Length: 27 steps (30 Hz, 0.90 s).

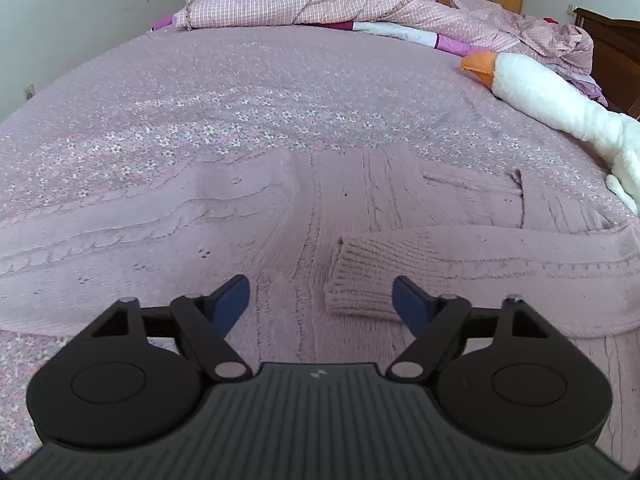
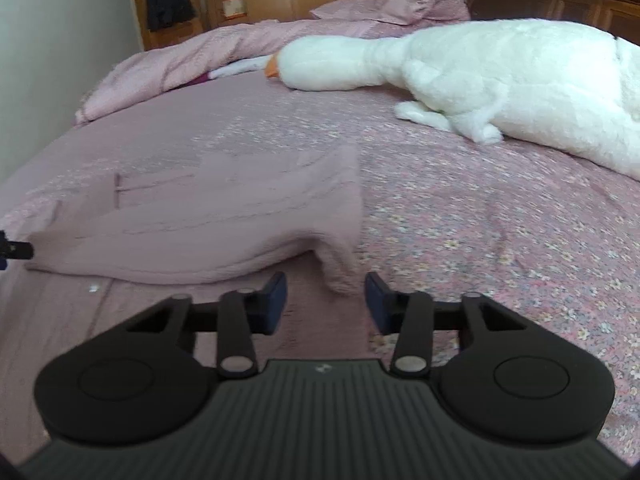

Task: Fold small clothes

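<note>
Mauve cable-knit sweater [image 1: 280, 216] lies flat on the bed [image 1: 240, 92], on a floral bedspread of nearly the same colour. One sleeve is folded across the body; its ribbed cuff [image 1: 360, 280] ends at mid-garment.

Left gripper [image 1: 321, 300]: jaws wide apart, nothing held. It hovers low over the sweater's near part, and the cuff lies just inside the right-hand blue pad.

Right gripper [image 2: 326, 300]: jaws open about as wide, nothing held, at the garment's outer side. A hanging corner of the folded sweater edge [image 2: 340, 276] sits in the gap between the pads; contact cannot be told, as the view is blurred.

Open room: bare bedspread runs beyond the far hem to a rumpled pink quilt [image 1: 304, 0] at the far end. A white plush goose [image 2: 500, 80] lies along the right side, well apart from the sweater, with a clear strip between. Wall borders the left.
</note>
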Available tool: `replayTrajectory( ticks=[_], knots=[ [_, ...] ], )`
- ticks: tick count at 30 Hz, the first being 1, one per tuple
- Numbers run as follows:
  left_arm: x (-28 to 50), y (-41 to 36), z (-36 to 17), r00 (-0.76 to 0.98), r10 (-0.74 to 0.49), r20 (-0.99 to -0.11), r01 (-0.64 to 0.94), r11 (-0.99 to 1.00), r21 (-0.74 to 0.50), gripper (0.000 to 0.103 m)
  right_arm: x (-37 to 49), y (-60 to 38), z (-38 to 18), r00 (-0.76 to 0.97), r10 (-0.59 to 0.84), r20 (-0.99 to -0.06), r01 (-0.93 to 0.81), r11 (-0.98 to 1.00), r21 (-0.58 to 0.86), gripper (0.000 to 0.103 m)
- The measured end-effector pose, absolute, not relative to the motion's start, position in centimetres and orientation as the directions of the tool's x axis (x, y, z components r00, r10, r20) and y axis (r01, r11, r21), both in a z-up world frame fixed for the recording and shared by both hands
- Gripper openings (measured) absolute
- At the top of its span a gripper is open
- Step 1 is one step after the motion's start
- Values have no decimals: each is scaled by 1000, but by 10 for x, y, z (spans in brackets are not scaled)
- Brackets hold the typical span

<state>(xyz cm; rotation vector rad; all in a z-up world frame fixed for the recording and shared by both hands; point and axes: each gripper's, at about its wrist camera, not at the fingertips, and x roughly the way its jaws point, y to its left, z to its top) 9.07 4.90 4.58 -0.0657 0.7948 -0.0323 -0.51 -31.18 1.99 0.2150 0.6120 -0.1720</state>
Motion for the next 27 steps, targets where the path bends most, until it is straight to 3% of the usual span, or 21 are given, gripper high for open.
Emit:
replayTrajectory(
  ticks=[5,17,22,27],
  knots=[
    [102,46,35,681,-61,-730,1,997,-82,82,-2,-321,11,807,-102,-582,245,954,172,28],
    [118,46,23,713,-108,-693,-16,985,-169,82,9,-323,-4,822,-91,-561,250,944,214,26],
    [114,39,27,719,-269,-641,111,954,-277,71,8,-324,-7,831,-88,-549,249,941,227,26],
    [97,15,36,760,-318,-566,232,947,-220,71,8,-323,-8,834,-91,-544,250,942,225,26]
  ],
)
